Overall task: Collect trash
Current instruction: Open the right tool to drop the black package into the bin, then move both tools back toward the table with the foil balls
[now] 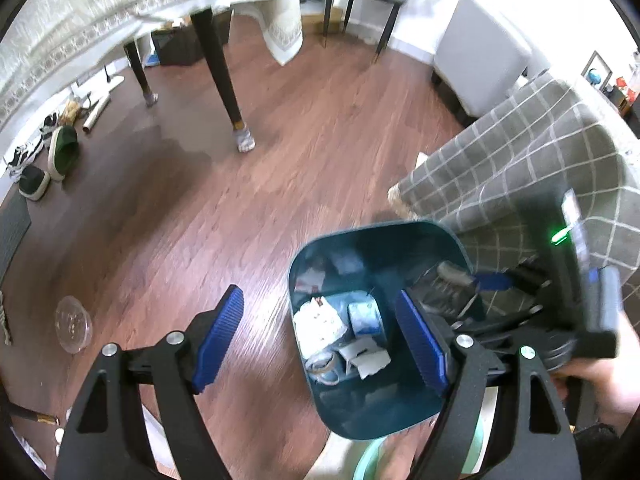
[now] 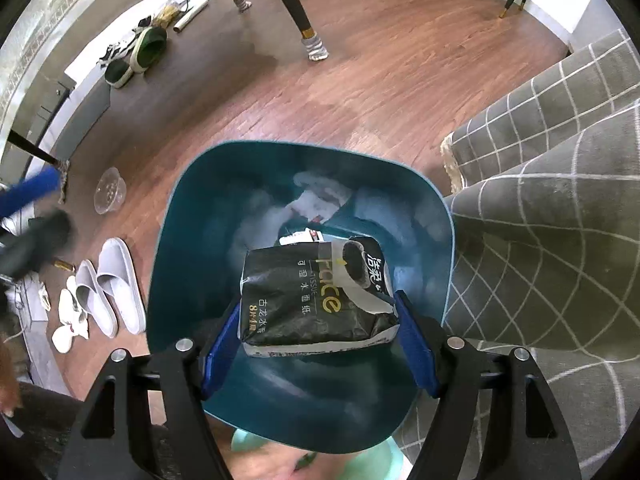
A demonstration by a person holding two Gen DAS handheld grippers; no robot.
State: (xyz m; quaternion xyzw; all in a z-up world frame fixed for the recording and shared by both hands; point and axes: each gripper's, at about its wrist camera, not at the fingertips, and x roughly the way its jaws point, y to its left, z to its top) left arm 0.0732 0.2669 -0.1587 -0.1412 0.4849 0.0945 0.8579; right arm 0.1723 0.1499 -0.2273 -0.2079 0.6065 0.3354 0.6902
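Observation:
A teal trash bin (image 1: 400, 240) stands on the wood floor beside a grey checked sofa; it holds crumpled paper and wrappers (image 1: 320, 324). My left gripper (image 1: 320, 340) is open and empty, held above the bin's left rim. My right gripper (image 2: 316, 344) is shut on a black tissue pack (image 2: 316, 300) and holds it over the open bin (image 2: 192, 280). The right gripper with the pack (image 1: 452, 284) also shows at the right of the left wrist view. A clear plastic cup lid (image 1: 74, 328) lies on the floor to the left, also in the right wrist view (image 2: 110, 196).
The grey checked sofa (image 2: 552, 208) is close on the right of the bin. White slippers (image 2: 112, 292) lie left of the bin. Green slippers (image 1: 64, 156) and shoes lie by the far wall. Table legs (image 1: 220, 68) under a white tablecloth stand further back.

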